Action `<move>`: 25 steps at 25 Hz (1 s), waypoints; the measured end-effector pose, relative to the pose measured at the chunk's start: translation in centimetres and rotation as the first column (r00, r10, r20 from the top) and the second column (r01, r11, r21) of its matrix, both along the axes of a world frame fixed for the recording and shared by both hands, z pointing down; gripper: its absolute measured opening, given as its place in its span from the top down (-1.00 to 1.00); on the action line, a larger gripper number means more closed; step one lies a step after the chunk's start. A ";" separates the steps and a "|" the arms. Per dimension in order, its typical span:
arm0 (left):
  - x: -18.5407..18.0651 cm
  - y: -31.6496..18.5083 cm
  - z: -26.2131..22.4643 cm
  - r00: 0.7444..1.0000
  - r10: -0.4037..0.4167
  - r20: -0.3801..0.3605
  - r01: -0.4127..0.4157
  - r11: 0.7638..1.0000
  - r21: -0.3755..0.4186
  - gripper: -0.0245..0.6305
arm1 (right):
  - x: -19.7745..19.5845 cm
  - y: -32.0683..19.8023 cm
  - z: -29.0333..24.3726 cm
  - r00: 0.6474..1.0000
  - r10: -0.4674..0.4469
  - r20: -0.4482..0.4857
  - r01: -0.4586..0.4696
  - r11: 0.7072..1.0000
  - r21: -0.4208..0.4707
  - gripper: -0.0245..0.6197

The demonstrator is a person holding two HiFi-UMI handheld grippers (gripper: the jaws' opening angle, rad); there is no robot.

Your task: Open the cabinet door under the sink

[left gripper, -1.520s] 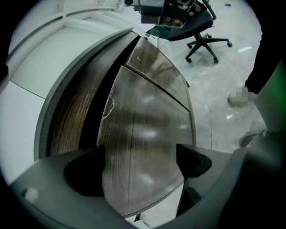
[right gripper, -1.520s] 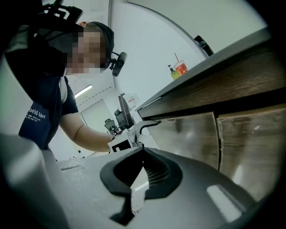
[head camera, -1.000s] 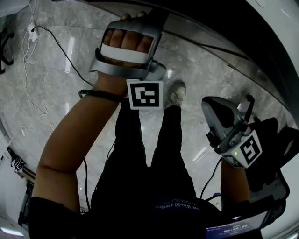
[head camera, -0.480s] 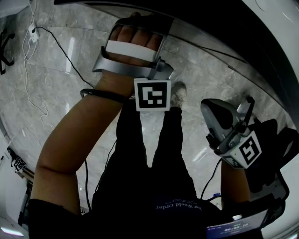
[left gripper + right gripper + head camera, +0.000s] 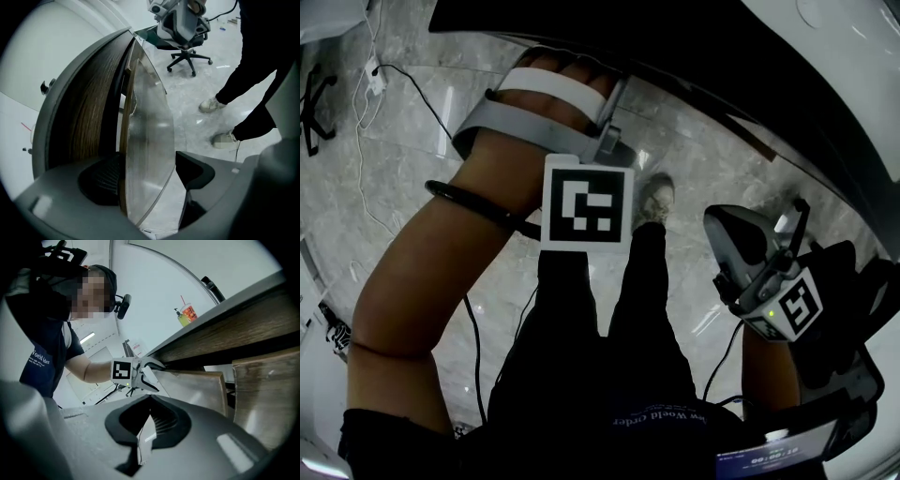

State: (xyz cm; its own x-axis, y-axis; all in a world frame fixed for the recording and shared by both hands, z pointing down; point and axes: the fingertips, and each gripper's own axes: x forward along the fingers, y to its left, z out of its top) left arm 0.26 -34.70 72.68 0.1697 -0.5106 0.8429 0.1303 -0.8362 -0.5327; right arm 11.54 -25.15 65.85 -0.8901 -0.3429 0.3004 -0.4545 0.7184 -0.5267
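Cabinet door [image 5: 147,117]: edge clamped in left gripper [image 5: 150,176] jaws, seen only in left gripper view.
Right gripper [image 5: 144,427]: jaws together, empty.
Right gripper view: door shown ajar.

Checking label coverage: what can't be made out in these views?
- Left gripper view: the door, between the left gripper jaws, hides whatever lies behind it.
- Head view: the dark counter edge hides those jaws and the door.
- Right gripper view: the cup print is too small.

Brown woodgrain cabinet door [image 5: 197,387], grey veined marble floor [image 5: 403,159], left tool [image 5: 147,182] matte grey with a black-and-white marker cube [image 5: 586,202].
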 end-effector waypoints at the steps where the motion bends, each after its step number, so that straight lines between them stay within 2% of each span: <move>1: 0.1 0.2 -0.3 1.000 0.005 -0.002 -0.005 1.000 -0.029 -0.15 | 0.3 0.0 -0.3 1.000 0.000 -0.004 0.000 1.000 0.000 0.92; 4: 0.8 1.4 -1.2 0.999 0.038 0.029 -0.036 0.996 -0.085 0.09 | 2.0 0.5 -1.1 1.000 0.007 -0.004 -0.007 1.000 -0.001 0.92; 7: 0.6 1.9 -1.8 0.992 0.088 0.090 -0.079 0.992 -0.100 0.33 | 2.9 0.0 -2.0 0.999 0.032 0.004 -0.032 0.999 0.000 0.92; 10: 0.3 1.8 -1.8 0.984 0.116 0.134 -0.104 0.990 -0.093 0.43 | 3.5 -0.4 -2.6 0.999 0.041 -0.002 -0.041 0.999 0.007 0.92; 14: -0.2 2.4 -1.6 0.974 0.149 0.168 -0.128 0.983 -0.134 0.54 | 4.3 -0.6 -3.2 0.998 0.062 -0.005 -0.062 0.998 0.022 0.92; 15: -0.6 2.6 -1.6 0.972 0.158 0.176 -0.135 0.982 -0.134 0.63 | 4.2 -0.7 -3.5 0.998 0.069 -0.001 -0.069 0.997 0.020 0.92; 19: -2.2 3.8 -1.8 0.965 0.183 0.186 -0.157 0.977 -0.145 0.68 | 3.9 -0.2 -4.2 0.996 0.089 -0.020 -0.088 0.995 0.036 0.92; 25: -1.9 5.1 -1.5 0.966 0.196 0.169 -0.161 0.966 -0.203 0.68 | 3.7 0.5 -4.9 0.991 0.130 -0.035 -0.129 0.991 0.037 0.92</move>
State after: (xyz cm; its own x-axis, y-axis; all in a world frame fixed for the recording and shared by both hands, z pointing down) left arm -1.68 -29.59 71.20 0.0749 -0.3174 0.9453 0.3685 -0.8721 -0.3220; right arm 15.26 -24.64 60.93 -0.8260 -0.4653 0.3181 -0.5635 0.6696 -0.4837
